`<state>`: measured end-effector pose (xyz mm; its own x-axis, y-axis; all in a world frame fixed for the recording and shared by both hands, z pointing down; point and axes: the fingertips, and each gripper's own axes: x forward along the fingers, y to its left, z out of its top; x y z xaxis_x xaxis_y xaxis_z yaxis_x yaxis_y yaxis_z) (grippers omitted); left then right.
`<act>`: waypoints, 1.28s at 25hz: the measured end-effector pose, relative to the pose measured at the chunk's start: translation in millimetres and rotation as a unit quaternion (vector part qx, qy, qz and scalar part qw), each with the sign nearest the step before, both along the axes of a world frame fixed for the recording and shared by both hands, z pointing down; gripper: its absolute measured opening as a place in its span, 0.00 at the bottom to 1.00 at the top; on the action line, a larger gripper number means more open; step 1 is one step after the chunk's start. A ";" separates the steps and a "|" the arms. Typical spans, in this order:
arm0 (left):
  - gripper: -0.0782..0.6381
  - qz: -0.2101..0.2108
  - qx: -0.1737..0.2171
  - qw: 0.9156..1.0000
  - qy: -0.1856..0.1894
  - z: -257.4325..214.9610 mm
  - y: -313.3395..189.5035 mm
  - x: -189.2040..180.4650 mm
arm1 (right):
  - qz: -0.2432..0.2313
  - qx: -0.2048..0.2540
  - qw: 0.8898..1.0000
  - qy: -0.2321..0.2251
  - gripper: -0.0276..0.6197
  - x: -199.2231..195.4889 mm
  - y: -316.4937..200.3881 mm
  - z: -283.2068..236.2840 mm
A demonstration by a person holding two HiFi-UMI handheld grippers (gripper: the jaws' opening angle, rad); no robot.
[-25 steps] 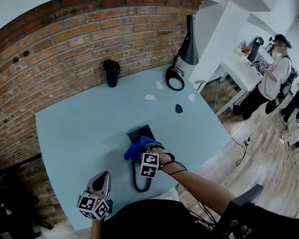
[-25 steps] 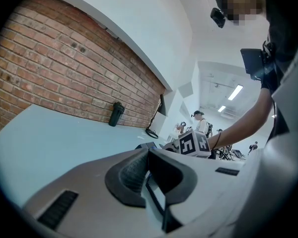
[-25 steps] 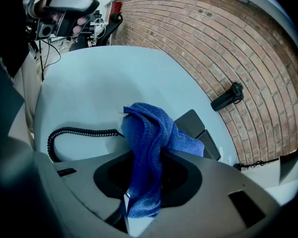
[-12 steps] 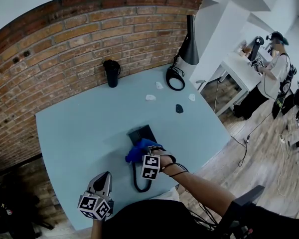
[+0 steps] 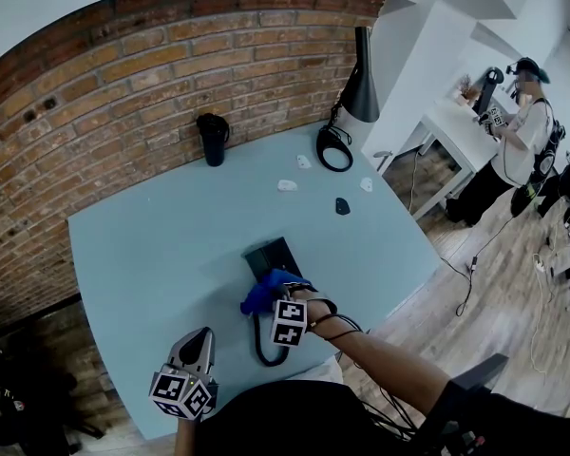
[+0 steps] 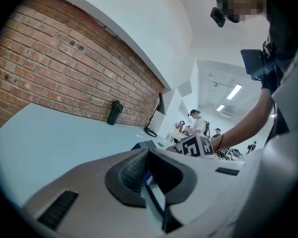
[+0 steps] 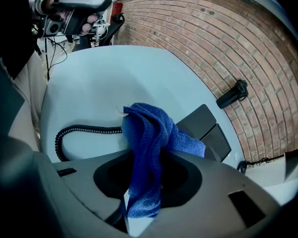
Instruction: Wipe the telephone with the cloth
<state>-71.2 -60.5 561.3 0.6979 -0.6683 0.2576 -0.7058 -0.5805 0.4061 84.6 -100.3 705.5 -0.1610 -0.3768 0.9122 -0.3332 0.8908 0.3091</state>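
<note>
Over the telephone [image 5: 270, 253], right tool [image 7: 146, 175] tight on the blue cloth [image 7: 150, 133]; left tool [image 6: 148, 157] closed, well apart.

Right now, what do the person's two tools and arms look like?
Left tool and right tool: pale grey moulded bodies, dark ribbed pads, each with a cube of black-and-white square markers. Thin dark cord loops at the right wrist. Forearm unsleeved; black top.
</note>
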 end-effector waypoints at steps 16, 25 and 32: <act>0.12 0.003 -0.001 1.000 0.000 2.3 0.7 0.3 | -0.004 -0.014 1.000 -0.003 0.24 -1.9 19.2 9.5; 0.12 0.004 -0.001 1.000 0.002 1.8 2.8 1.1 | 0.002 -0.014 1.000 -0.006 0.24 -1.5 28.2 13.3; 0.12 0.007 0.000 1.000 0.001 1.5 4.5 2.6 | 0.001 -0.017 1.000 -0.005 0.24 -1.9 32.7 16.0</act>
<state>-68.6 -55.9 562.8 0.7085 -0.6580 0.2552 -0.6959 -0.5911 0.4078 82.7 -67.6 721.6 -0.1699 -0.3451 0.9231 -0.3374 0.9004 0.2745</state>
